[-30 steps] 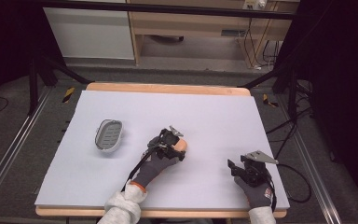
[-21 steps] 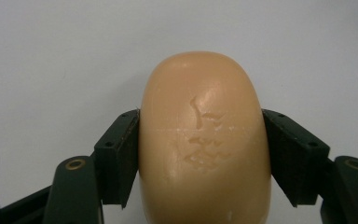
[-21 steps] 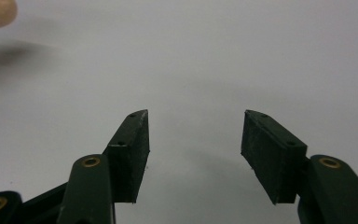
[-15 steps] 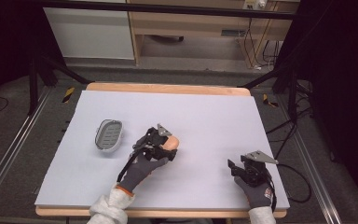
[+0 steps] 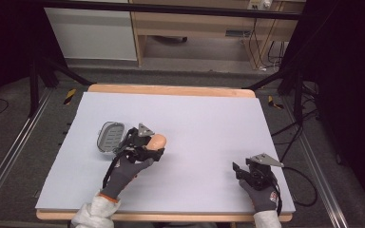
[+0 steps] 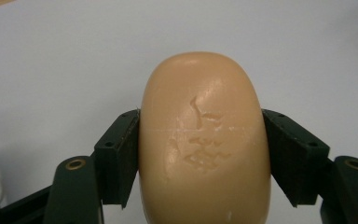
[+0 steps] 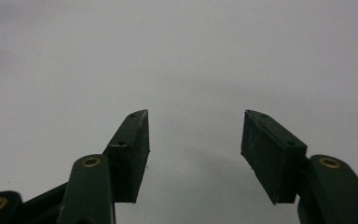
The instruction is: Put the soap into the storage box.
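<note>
Lying at the left of the counter (image 5: 209, 114), a grey soap dish (image 5: 110, 137) is seen just beside the left gripper (image 5: 153, 145), whose fingers (image 6: 121, 158) are clamped on the two long sides of a peach soap bar (image 6: 205, 140). The bar is held right of the dish, close over the white surface. A slip is judged the main risk: the smooth, rounded soap could be squeezed out of the hold, or the light dish nudged aside if it is caught by the gripper. At the right, the right gripper (image 5: 241, 172) is rested near the front edge, its fingers (image 7: 130, 154) apart and empty.
</note>
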`<state>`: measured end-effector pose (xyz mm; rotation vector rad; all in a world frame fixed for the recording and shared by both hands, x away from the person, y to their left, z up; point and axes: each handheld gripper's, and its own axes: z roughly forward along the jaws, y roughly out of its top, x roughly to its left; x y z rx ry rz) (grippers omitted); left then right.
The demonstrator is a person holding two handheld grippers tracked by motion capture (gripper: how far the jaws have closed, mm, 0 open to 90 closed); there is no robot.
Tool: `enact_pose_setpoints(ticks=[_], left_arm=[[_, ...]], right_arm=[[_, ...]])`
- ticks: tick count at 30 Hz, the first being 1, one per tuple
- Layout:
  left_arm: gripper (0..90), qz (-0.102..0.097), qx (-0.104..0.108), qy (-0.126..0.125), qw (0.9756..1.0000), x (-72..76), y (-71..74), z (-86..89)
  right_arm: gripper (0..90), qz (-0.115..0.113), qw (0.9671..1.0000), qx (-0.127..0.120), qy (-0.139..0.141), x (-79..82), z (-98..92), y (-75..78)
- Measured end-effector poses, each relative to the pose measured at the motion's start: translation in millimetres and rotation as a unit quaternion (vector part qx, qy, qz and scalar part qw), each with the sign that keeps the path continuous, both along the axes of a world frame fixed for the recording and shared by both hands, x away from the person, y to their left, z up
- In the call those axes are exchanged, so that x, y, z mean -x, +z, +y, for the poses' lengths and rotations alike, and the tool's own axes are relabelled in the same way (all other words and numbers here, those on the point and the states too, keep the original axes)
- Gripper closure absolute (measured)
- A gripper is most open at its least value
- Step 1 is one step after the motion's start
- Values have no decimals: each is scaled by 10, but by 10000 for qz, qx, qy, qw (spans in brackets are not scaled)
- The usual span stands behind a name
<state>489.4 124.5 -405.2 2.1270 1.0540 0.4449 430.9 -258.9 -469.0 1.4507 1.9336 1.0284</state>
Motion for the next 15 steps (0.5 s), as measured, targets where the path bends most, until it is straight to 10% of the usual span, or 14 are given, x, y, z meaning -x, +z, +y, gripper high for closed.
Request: enact_pose_setpoints(ticks=[15], left_arm=[[317,-157,154,378,9990,70,131,473]], right_arm=[[418,-1,10000,17,19,2,5,1]])
